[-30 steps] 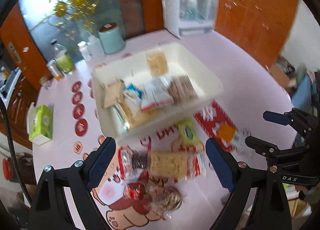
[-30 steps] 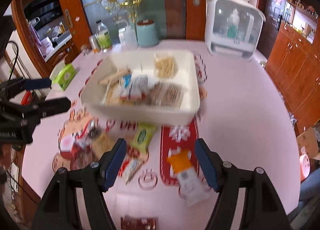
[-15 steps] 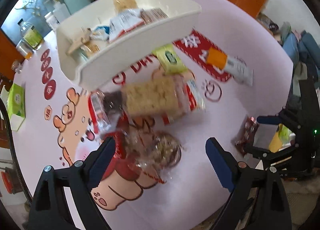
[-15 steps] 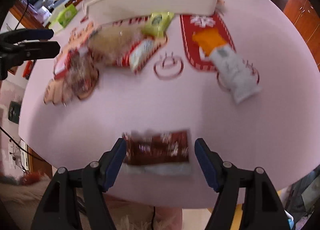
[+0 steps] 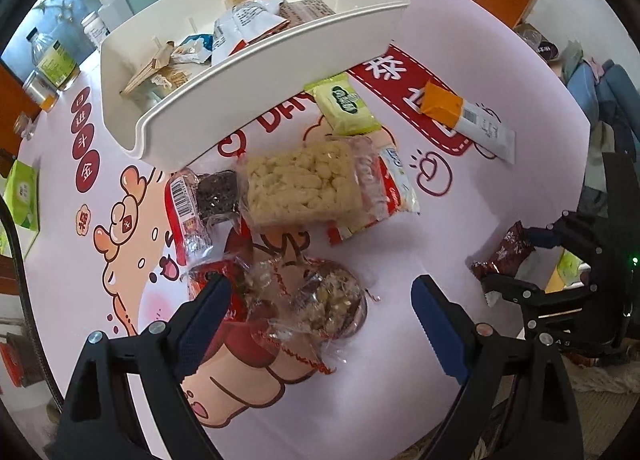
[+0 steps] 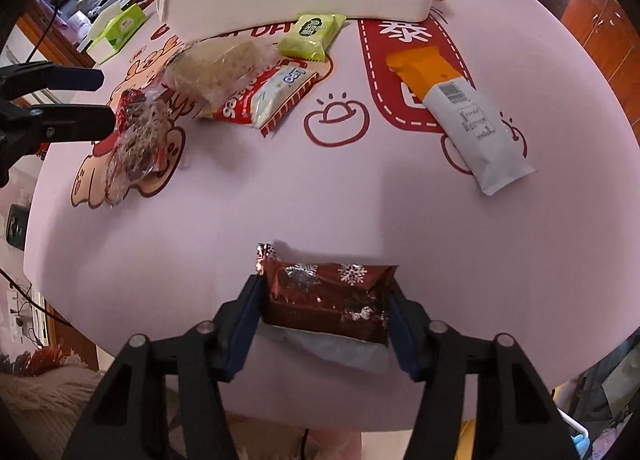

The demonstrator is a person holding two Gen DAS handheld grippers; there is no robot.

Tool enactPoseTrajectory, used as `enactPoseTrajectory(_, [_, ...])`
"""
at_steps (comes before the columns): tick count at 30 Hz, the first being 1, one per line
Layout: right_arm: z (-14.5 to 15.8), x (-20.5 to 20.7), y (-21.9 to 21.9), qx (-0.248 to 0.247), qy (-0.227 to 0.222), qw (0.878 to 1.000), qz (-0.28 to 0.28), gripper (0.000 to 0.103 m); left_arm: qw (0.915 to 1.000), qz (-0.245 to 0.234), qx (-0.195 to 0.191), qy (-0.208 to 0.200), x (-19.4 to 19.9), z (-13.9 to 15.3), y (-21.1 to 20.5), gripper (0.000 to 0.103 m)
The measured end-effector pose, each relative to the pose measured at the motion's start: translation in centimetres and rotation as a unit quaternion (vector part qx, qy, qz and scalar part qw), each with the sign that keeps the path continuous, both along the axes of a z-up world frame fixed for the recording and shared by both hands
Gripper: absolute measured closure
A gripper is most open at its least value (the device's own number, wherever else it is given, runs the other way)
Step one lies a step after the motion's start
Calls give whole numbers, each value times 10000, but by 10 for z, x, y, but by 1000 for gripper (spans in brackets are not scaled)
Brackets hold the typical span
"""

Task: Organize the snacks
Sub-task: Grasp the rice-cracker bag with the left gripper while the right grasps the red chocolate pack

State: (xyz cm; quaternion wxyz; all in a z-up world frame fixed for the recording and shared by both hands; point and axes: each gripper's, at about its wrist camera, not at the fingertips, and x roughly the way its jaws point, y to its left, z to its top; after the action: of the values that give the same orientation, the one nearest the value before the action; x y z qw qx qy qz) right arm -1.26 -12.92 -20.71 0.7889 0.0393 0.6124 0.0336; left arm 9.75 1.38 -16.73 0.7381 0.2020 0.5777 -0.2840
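Item 1: red foil snack pkt w/ silver snowflakes (image 6: 326,296), at near edge of the pink table (image 6: 300,188), seated between the fingers of the right gripper (image 6: 325,306); jaws narrowed onto its two short ends, pads touching foil both sides, so it reads as gripped, tho whether it is lifted clear of the table can't be told. Same pkt shows in left view at far right, in that gripper (image 5: 505,256). Handling, by judgement: light, crinkly foil, slippery skin, soft-ish filling; wrapper will buckle before contents do, so hold across the body, not the crimped tail sticking up at its left corner. Item 2: clear-wrap nut/seed cakes (image 5: 316,300), directly ahead of the left gripper (image 5: 320,304), lying partly between its wide-open jaws, nearer the left finger; nothing held. Likely brittle inside, loose film outside; take at the thick middle, not the frilly seal. Item 3: puffed-rice block (image 5: 300,184), beyond item 2, stiff but crumbly. Item 4: green pkt (image 5: 346,104) and orange/white pouch (image 5: 466,118), farther and to the right, both flat on the table. Destination, presumably: white bin (image 5: 256,88), far side, already part-filled, near wall facing the loose pile.
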Motion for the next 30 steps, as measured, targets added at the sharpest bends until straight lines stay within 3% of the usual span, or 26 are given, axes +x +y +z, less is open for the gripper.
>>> enactPoseTrajectory(11, [-4, 34, -18, 140, -13, 9998, -133, 52, 9950, 743, -354, 570, 53, -24, -8, 12])
enactPoseTrajectory(26, [-6, 44, -24, 265, 55, 9996, 31, 53, 9949, 773, -56, 647, 77, -57, -39, 12])
enactPoseTrajectory(30, [-6, 50, -26, 297, 84, 9995, 96, 53, 9953, 754, 10, 611, 78, -61, -52, 7])
